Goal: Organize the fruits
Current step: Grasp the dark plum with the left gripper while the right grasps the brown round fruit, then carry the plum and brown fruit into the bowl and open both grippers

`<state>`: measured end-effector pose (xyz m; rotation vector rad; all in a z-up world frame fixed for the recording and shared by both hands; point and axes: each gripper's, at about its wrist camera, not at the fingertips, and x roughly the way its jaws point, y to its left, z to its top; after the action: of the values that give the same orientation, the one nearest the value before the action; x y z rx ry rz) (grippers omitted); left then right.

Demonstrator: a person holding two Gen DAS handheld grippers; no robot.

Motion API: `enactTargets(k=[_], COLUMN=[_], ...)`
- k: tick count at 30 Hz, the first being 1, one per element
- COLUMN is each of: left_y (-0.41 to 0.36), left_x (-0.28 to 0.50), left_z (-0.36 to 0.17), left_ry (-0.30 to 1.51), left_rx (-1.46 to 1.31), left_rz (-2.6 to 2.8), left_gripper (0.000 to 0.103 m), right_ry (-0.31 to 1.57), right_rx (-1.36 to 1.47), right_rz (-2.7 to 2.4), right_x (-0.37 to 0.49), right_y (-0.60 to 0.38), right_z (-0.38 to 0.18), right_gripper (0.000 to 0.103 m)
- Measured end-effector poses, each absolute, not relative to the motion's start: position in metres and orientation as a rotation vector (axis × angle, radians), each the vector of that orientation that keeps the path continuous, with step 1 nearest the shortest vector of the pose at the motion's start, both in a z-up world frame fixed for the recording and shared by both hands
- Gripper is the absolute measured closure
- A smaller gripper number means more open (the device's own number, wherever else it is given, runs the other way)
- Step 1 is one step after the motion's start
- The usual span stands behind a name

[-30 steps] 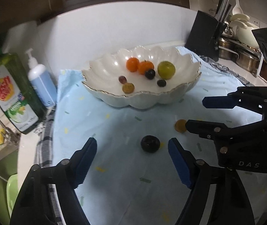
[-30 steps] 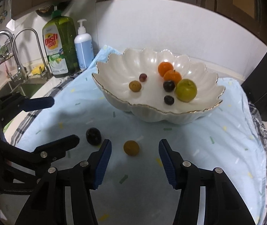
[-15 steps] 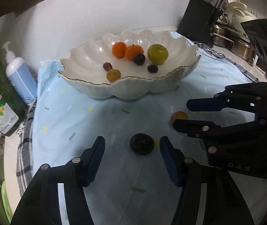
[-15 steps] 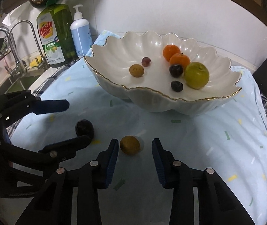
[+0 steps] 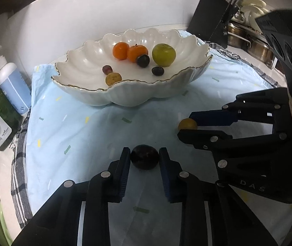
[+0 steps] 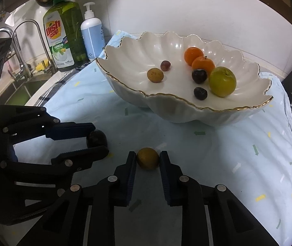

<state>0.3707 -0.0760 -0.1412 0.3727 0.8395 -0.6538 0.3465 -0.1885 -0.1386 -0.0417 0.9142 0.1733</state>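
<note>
1. The left gripper [image 5: 144, 157] is closing its blue-padded jaws on a dark plum [image 5: 144, 160]; both pads are touching its sides, and it is sitting on the blue cloth [image 5: 68, 127] in front of the bowl [image 5: 129, 94].
2. The plum is looking round, near black with a faint purple sheen and a dull skin.
3. The right gripper [image 6: 147, 158] is clamping its jaws on a yellow fruit [image 6: 147, 158], also resting on the cloth in front of the bowl, to the plum's right.
4. This fruit is showing a small, round, olive-yellow body with a smooth skin.
5. The bowl is standing on the cloth behind both grippers; it is white, scalloped like a shell, with a thin gold rim.
6. Inside the bowl, two oranges [image 6: 193, 56] are lying touching each other toward the back.
7. A green-yellow plum [image 6: 222, 81], the largest fruit there, is sitting just right of the oranges.
8. Two dark fruits [image 6: 199, 76] are lying in front of the oranges, one touching the nearer orange, the other nearer the front rim.
9. A speckled yellow fruit [image 6: 155, 75] and a small reddish grape [image 6: 165, 65] are sitting close together in the bowl's left part.
10. A green dish soap bottle [image 6: 63, 34] and a white pump bottle [image 6: 91, 33] are standing left of the bowl, just off the cloth.
</note>
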Motion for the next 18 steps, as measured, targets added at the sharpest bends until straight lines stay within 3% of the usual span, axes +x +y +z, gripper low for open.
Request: enactTargets(k=[18], left_y=[-0.052], left_x=[0.348], left_z=[-0.094], left_ry=[0.760], left_rx=[0.247], left_rz=[-0.595], left_gripper=[0.074], right_ry=[0.811], right_rx=[-0.009], right_rz=[0.147], right_x=[0.310], right_y=[-0.189], right_z=[-0.091], right_gripper=[0.078])
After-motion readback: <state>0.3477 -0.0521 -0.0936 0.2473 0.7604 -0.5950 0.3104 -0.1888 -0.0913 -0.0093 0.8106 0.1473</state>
